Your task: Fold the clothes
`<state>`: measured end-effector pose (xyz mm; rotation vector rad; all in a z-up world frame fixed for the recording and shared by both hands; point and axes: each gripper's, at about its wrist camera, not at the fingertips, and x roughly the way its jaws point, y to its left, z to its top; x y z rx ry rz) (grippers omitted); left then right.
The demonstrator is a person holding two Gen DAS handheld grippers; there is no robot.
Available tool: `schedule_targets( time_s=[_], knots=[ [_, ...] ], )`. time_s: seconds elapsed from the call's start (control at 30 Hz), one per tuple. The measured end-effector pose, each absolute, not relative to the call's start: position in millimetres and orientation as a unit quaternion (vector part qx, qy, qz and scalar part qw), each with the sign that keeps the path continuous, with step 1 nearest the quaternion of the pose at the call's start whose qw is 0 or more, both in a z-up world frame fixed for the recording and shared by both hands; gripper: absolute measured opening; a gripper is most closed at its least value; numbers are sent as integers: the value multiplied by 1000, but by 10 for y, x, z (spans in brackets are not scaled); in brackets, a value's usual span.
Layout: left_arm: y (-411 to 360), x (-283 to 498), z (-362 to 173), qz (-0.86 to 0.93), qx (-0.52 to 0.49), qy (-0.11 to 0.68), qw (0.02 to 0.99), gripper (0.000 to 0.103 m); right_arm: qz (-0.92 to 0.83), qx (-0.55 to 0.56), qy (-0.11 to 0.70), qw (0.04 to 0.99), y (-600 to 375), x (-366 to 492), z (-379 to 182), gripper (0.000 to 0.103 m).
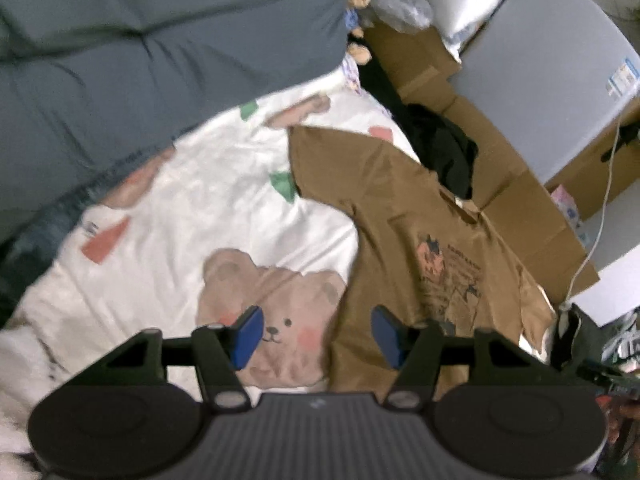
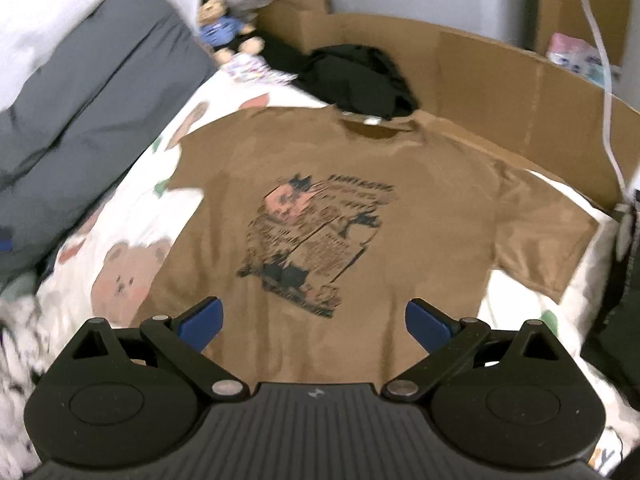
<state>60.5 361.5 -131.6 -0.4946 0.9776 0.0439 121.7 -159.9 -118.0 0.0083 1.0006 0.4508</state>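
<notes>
Two grippers: left gripper (image 1: pixel 318 336) and right gripper (image 2: pixel 314 320) are both gaping, grasping nothing.
Shirt (image 2: pixel 340 208): lying flat, print up, filling mid-frame on the sheet (image 1: pixel 192 208).
Black cloth (image 2: pixel 356 76): sitting at the collar, upper centre.

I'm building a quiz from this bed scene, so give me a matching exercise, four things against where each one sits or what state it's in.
Things:
1. brown T-shirt
2. black garment
3. small teddy bear
4. right gripper

Descriptions:
a. crumpled just beyond the collar
b. open, above the hem
c. spread flat, print side up
d. at the far corner, wearing blue

Pairs: 1-c, 2-a, 3-d, 4-b
</notes>
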Motion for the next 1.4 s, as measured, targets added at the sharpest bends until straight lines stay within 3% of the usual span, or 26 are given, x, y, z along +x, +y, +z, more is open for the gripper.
schedule_targets(
  time_s=[0.23, 0.3, 0.37, 0.43, 0.73, 0.87, 1.07, 1.2, 1.3, 1.37, 1.4],
  knots=[
    [3549, 549, -1819, -7, -235, 496, 836, 59, 240, -12, 494, 836, -1414, 1103, -1520, 100],
    [3561, 543, -1998, -12, -251, 504, 826, 52, 239, -17, 502, 831, -1362, 1076, -1635, 100],
    [3552, 543, -2190, -17, -261, 514, 817, 34, 241, -19, 507, 827, -1336, 1057, -1717, 100],
    [3515, 552, -2375, -25, -267, 523, 809, 27, 241, -20, 514, 823, -1306, 1039, -1827, 100],
    [3159, 683, -2798, -71, -250, 555, 790, 27, 265, -28, 537, 801, -1164, 1068, -2210, 98],
    [3040, 743, -2919, -83, -241, 568, 782, 27, 273, -27, 547, 791, -1106, 1099, -2362, 89],
    [2879, 768, -3079, -96, -226, 586, 772, 27, 285, 4, 562, 776, -1026, 1100, -2549, 84],
    [2788, 785, -3132, -109, -230, 589, 767, 18, 292, 11, 570, 767, -938, 1071, -2669, 78],
    [2688, 827, -3121, -120, -230, 587, 767, 15, 294, -4, 579, 760, -873, 1071, -2759, 56],
    [2629, 861, -3116, -128, -228, 586, 767, 15, 291, -15, 586, 756, -851, 1080, -2829, 32],
    [2582, 891, -3116, -134, -226, 586, 767, 15, 291, -17, 587, 756, -858, 1084, -2844, 27]
  ],
)
